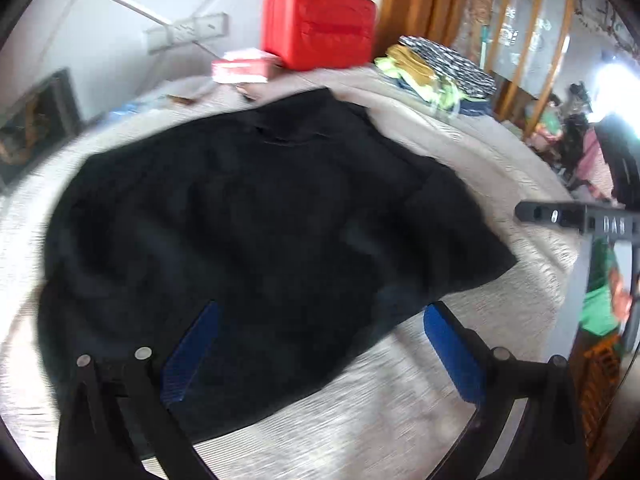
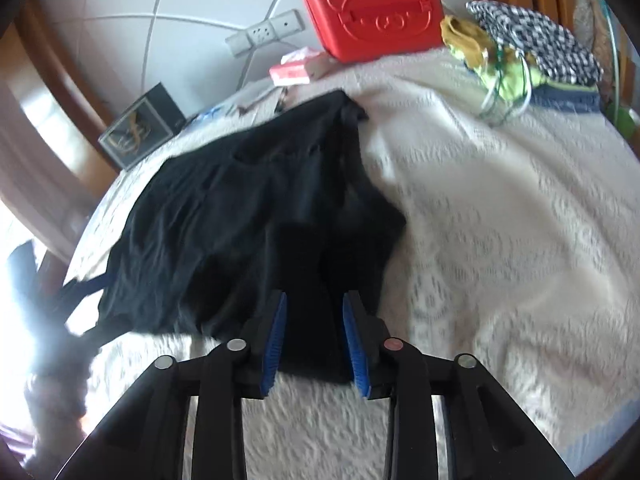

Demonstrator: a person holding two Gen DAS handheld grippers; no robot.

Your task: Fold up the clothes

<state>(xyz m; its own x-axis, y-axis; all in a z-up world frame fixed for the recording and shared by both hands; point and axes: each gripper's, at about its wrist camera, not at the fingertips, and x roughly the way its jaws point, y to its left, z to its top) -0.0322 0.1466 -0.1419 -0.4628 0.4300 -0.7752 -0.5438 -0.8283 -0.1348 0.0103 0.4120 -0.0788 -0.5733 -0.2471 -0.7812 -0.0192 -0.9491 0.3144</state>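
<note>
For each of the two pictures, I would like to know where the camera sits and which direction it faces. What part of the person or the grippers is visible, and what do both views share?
Left wrist: on the left gripper, looking down over the black garment toward the wall; open blue pads show, the other gripper at the right edge.
Right wrist: on the right gripper, looking down the garment's right side; cloth lies between its narrow jaws.
Shared: garment, red case, clothes pile, white bedspread.
</note>
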